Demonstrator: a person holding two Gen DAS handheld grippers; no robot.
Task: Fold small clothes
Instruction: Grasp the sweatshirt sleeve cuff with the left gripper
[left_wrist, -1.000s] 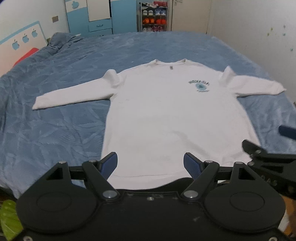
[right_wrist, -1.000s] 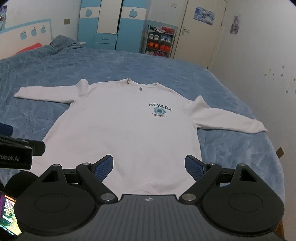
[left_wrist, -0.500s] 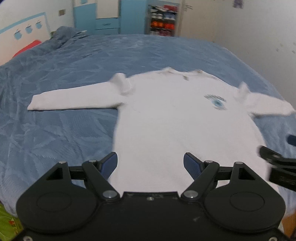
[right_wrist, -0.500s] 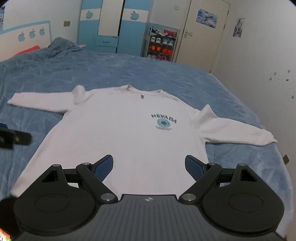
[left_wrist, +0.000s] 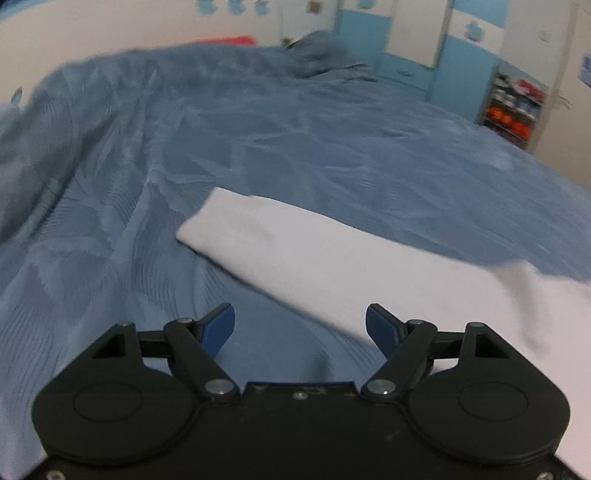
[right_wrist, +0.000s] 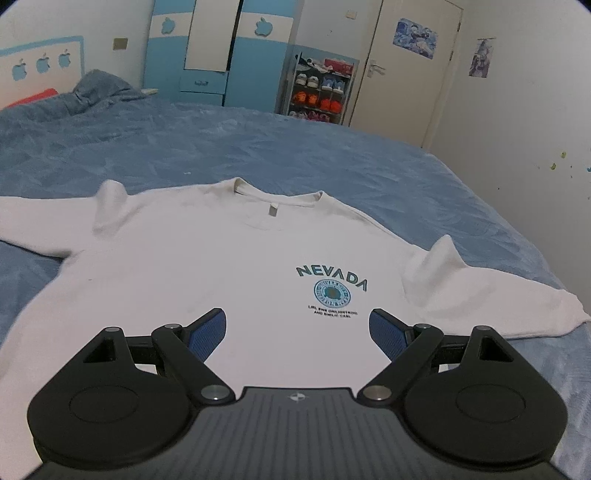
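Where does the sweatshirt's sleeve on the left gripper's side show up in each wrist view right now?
Left wrist: the sleeve runs across the middle, cuff toward upper left, ahead of the open left gripper.
Right wrist: only its shoulder end shows at the left edge; the cuff is out of frame, and the right gripper is open over the sweatshirt.
Shared landmark: the blue and white wardrobe.

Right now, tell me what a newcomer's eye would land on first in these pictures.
First, the white sweatshirt spread flat on the blue bedspread, its teal NEVADA print just beyond the open right hand-held gripper. Next, the long white sleeve lying diagonally ahead of the open left hand-held gripper. Behind the bed stands a bright blue-and-white wardrobe.
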